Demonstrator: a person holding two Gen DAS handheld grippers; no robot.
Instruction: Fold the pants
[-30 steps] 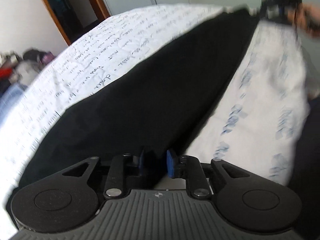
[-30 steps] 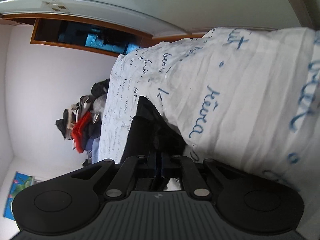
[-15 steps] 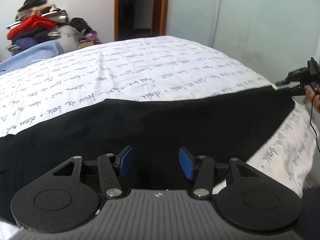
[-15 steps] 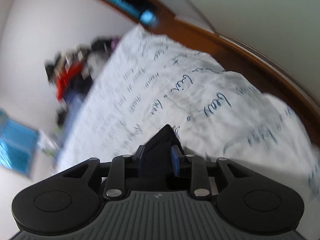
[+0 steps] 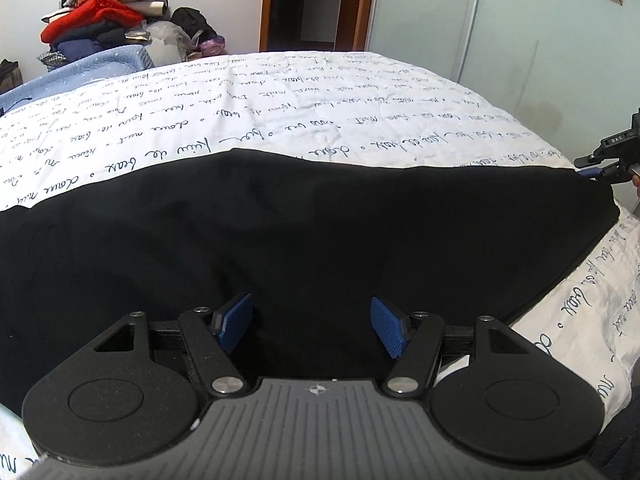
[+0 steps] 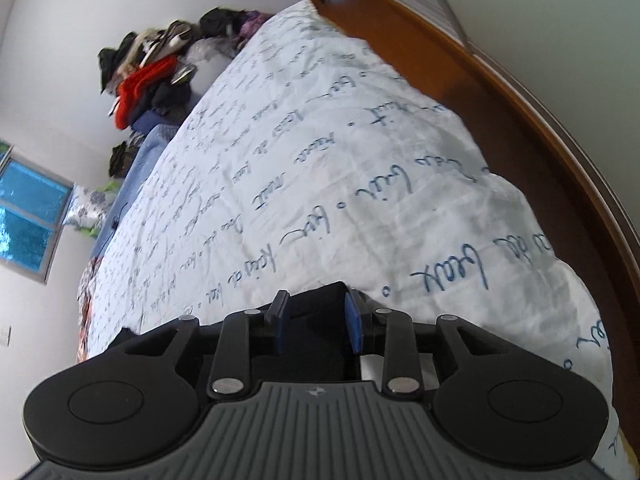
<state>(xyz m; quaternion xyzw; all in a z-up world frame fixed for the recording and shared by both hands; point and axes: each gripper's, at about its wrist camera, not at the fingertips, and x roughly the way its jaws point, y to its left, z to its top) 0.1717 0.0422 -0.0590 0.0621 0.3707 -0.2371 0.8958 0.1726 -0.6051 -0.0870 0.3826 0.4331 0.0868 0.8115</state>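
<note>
pants (image 5: 320, 240): laid flat across bed (image 5: 280, 92), black, judged soft, light, limp | hold: best taken at corners or hems | left gripper (image 5: 312, 324): released, jaws just widened, nothing pinched | right gripper (image 6: 316, 320): part-open at pants' end, cloth between pads, unclamped

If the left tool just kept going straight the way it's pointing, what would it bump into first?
Most likely the black pants spread on the bed: the left tool angles down at them, its blue pads apart with dark cloth right ahead. The white bedspread lies further on. How close the cloth is, I can't tell.
</note>
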